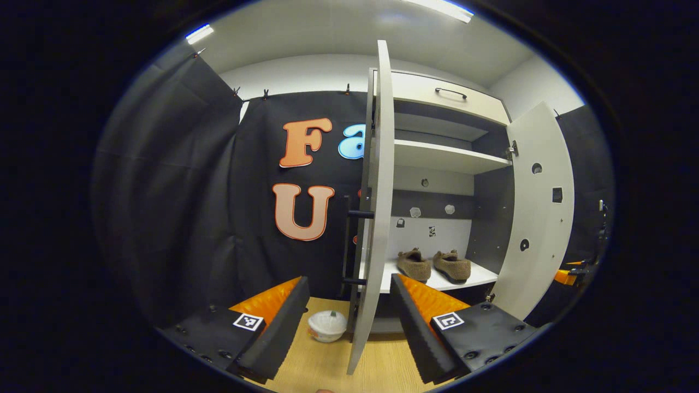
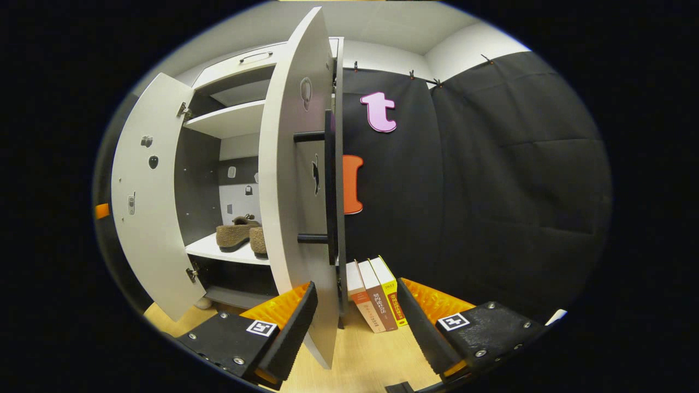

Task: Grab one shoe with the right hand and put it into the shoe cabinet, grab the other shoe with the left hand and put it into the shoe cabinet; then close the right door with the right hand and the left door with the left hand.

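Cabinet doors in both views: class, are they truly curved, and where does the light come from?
Left gripper view: fisheye bends the left door and right door; ceiling strip lights glare overhead. Right gripper view: the same bowing on the near door's edge; shoes sit sharp in the shaded cabinet.

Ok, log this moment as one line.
shoes: both on cabinet shelf | left door: open | right door: open | left tool: open | right tool: open | next: close doors
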A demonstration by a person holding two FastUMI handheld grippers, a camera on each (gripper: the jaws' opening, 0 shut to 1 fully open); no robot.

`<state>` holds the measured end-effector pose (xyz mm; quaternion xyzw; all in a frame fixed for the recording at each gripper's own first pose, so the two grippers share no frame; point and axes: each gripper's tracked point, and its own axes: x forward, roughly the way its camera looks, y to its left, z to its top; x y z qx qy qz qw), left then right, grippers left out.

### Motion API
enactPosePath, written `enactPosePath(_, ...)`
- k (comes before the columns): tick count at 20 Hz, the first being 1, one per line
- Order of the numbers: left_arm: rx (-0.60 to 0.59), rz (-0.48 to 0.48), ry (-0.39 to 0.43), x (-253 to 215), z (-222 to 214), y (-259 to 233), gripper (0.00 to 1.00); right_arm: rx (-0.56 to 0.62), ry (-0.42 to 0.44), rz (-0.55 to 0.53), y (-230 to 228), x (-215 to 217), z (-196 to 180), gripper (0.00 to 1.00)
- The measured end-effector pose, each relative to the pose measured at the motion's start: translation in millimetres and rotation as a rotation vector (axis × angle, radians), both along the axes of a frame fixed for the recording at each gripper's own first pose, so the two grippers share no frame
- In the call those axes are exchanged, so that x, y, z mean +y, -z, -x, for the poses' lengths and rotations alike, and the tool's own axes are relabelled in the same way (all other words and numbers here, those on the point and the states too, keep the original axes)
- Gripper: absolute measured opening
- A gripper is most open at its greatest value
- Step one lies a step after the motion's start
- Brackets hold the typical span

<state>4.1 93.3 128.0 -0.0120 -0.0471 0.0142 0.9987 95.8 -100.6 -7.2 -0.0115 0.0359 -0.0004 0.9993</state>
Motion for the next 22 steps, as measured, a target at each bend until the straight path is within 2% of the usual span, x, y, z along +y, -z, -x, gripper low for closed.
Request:
enactPosePath(3,-0.009,0.036,0.026,11.0,1.0,1.6,0.99,-0.003,-0.002,0.003,0.8,19.9,-2.0,0.91)
enactPosePath(7,-0.003,0.031,0.001,33.5,3.8,5.3,0.97,0.011,0.000,-0.063,5.2,37.3,-5.3,0.92)
enactPosePath(8,-0.002,0.036,-0.001,37.5,5.0,6.5,0.99,0.012,0.000,-0.073,5.2,41.2,-6.5,0.92)
enactPosePath(11,0.007,0.044,-0.004,46.0,6.1,11.7,0.96,0.013,-0.003,-0.071,5.6,53.4,-9.6,0.92)
enactPosePath(14,0.019,0.039,-0.019,55.9,4.9,18.3,0.96,0.016,-0.032,-0.068,6.4,74.0,-16.1,0.92)
enactPosePath(19,0.041,0.013,-0.036,67.4,-6.7,34.4,0.97,0.045,-0.096,-0.132,18.5,117.7,-43.6,0.92)
enactPosePath(22,0.061,0.026,-0.025,68.1,-17.5,44.2,0.96,0.047,-0.085,-0.121,22.8,125.3,-51.0,0.94)
